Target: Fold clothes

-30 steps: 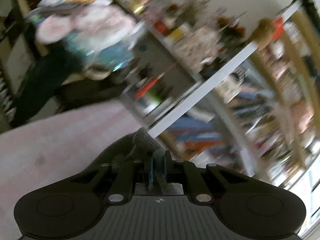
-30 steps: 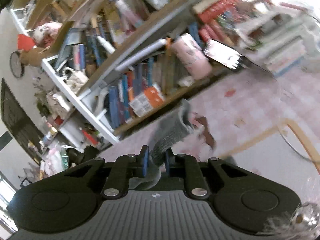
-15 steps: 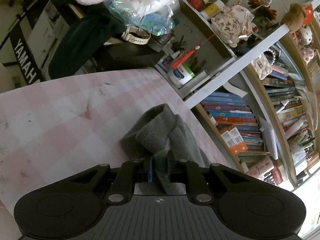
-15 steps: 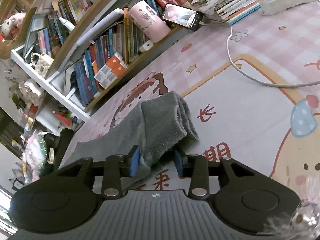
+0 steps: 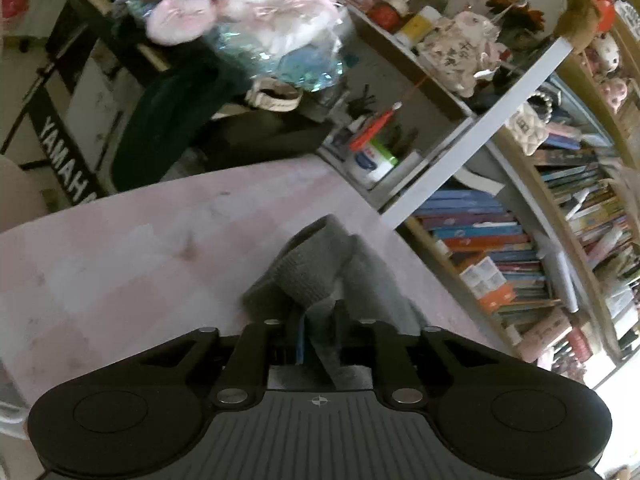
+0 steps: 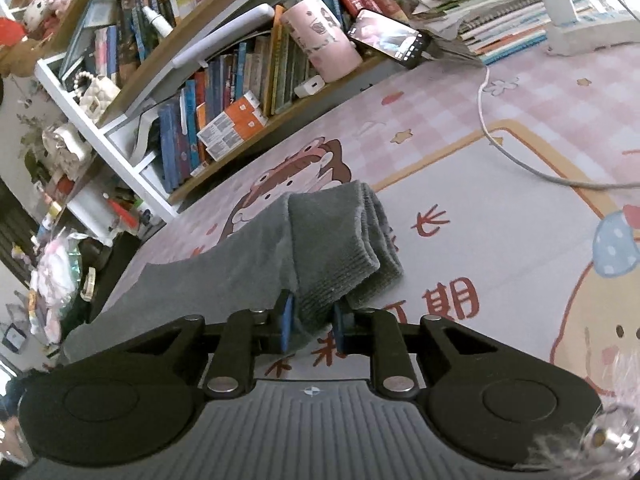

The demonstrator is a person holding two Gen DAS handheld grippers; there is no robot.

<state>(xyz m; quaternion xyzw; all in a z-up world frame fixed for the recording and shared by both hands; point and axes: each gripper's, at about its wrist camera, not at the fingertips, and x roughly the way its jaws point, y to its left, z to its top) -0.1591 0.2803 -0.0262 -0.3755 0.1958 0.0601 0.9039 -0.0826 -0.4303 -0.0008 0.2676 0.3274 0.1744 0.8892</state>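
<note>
A grey sock [image 6: 328, 248] lies folded on the pink cartoon desk mat [image 6: 500, 240], its long part stretching away to the left. The ribbed cuff end sits between the blue pads of my right gripper [image 6: 312, 320], which is shut on it low over the mat. In the left wrist view the sock [image 5: 316, 268] is bunched and doubled over. My left gripper [image 5: 320, 320] is shut on a strip of it just above the pink surface [image 5: 120, 272].
A crowded bookshelf [image 6: 224, 92] runs along the far edge of the desk. A pink mug [image 6: 320, 38] and a phone [image 6: 390, 38] lean there. A white cable [image 6: 516, 156] crosses the mat at right. A Yamaha keyboard [image 5: 64, 160] stands beyond the left end.
Both grippers came down from the air and laid the sock on the mat. The right fingers spread half a second ago and have narrowed again on the cuff.
</note>
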